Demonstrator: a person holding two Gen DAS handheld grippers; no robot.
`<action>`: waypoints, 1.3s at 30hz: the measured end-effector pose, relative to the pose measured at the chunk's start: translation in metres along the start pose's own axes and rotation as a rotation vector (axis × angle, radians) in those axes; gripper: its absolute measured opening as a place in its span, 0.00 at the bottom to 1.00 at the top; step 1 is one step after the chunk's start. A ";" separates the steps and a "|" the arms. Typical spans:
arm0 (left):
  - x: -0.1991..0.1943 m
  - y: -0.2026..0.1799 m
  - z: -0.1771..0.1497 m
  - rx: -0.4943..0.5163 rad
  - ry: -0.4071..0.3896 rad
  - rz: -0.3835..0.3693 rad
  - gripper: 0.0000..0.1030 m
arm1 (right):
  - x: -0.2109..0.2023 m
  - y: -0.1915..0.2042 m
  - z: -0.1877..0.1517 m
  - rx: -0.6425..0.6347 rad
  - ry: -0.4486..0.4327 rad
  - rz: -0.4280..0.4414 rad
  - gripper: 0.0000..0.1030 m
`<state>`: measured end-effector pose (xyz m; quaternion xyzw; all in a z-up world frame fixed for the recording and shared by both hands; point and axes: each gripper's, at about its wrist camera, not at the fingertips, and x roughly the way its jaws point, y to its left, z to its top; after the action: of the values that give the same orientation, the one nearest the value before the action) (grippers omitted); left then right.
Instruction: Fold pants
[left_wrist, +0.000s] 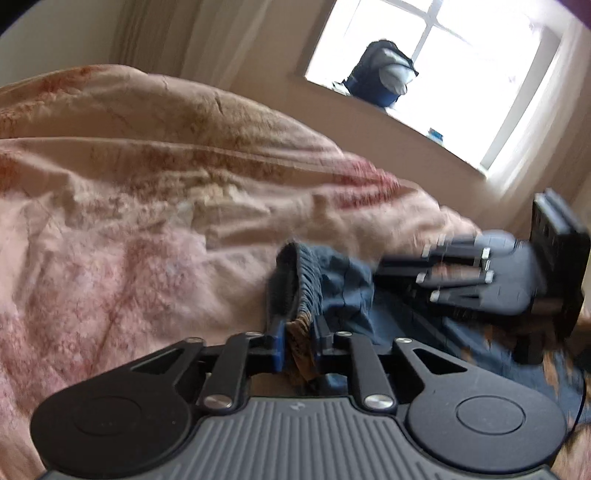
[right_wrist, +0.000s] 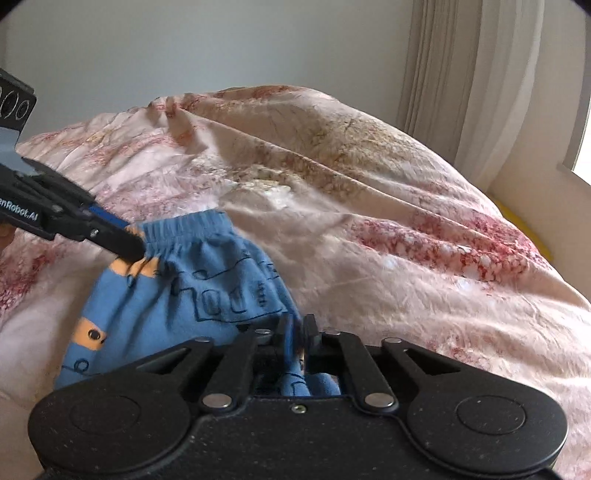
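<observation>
Item one: blue pants, printed with dark line drawings and orange patches, lying bunched on the bed over a pink floral bedspread; their gathered elastic waistband faces the far side in the right wrist view. Item two: my left gripper, jaws drawn narrow and clamped on the waistband edge, blue cloth and a patterned fold pinched between them; in the right wrist view the same gripper reaches in from the left and meets the waistband at its left end. Item three: my right gripper, jaws nearly together with a strip of blue cloth between them, holding the pants at their near right side; from the left wrist it appears blurred at the right, touching the blue cloth. Item four: a window behind the bed, bright, with a dark blue backpack standing on its sill. Item five: pale curtains beside the window, hanging to the right of the bed.
</observation>
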<state>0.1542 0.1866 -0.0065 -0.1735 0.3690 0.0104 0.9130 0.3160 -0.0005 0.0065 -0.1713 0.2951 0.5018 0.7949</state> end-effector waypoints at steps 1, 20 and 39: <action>0.000 0.002 -0.004 0.007 0.011 0.017 0.53 | -0.004 0.000 0.000 0.005 -0.008 -0.017 0.34; -0.018 -0.018 -0.032 0.175 -0.030 0.360 0.88 | -0.115 0.001 -0.097 0.170 -0.019 -0.549 0.97; 0.070 -0.073 0.019 0.292 -0.079 0.275 1.00 | -0.111 -0.055 -0.097 0.138 -0.040 -0.816 0.97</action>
<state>0.2280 0.1164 -0.0188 0.0133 0.3506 0.0883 0.9323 0.3003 -0.1571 0.0019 -0.2110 0.2204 0.1278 0.9437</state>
